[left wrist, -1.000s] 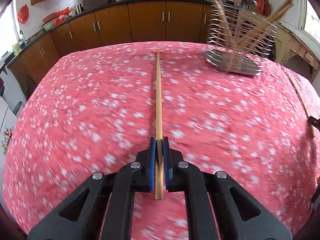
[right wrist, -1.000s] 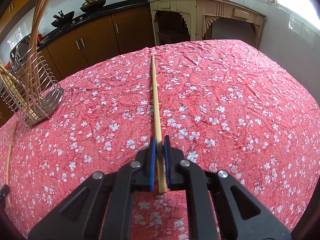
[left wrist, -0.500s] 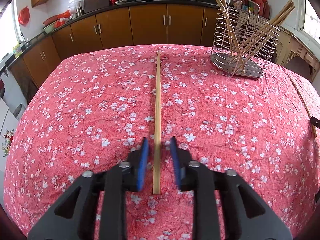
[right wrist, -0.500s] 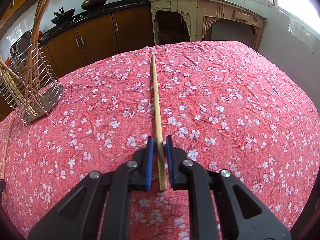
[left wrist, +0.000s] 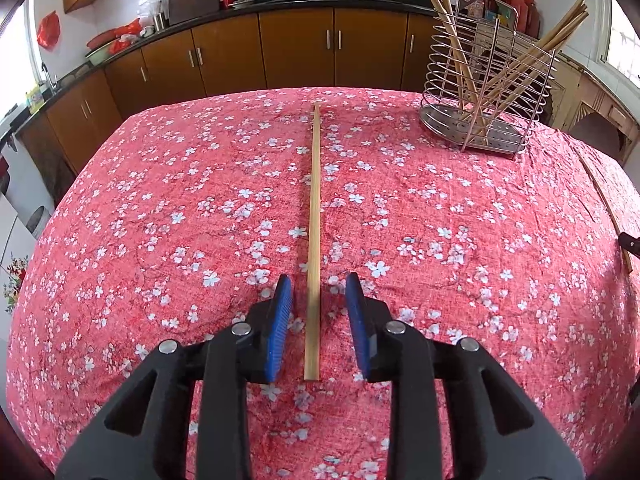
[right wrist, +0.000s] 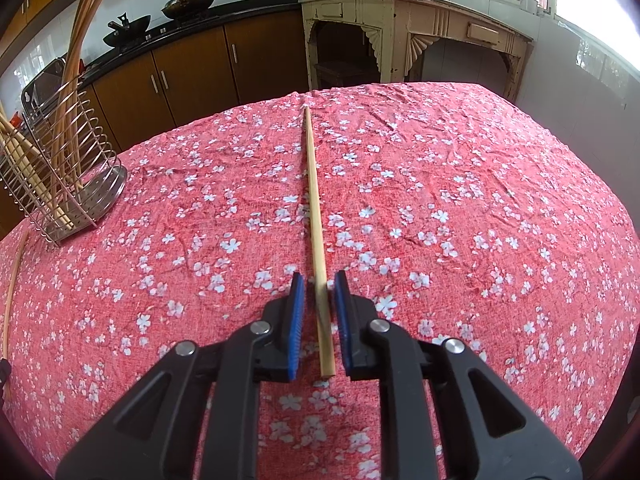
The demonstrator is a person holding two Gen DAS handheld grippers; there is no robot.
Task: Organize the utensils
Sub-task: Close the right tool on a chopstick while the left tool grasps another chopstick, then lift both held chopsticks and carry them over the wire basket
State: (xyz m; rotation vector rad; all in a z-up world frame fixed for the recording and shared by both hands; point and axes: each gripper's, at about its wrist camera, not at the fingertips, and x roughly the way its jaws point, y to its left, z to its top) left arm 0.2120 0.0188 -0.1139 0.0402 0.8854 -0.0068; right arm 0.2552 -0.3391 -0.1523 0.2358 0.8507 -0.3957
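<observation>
A long flat bamboo stick lies on the red flowered tablecloth, its near end between the jaws of my left gripper, which is open and not touching it. A round wooden chopstick lies on the cloth with its near end between the jaws of my right gripper, which is open with a narrow gap on each side. A wire utensil holder with several chopsticks stands at the far right in the left wrist view, and it also shows at the left in the right wrist view.
The right chopstick also shows at the right edge of the left wrist view; the left stick shows at the left edge of the right wrist view. Brown kitchen cabinets and a cream wooden side table stand beyond the table.
Both grippers have opened and let go of their sticks, which now lie on the cloth. The left opened first and wider; the right opened in the last half second.
</observation>
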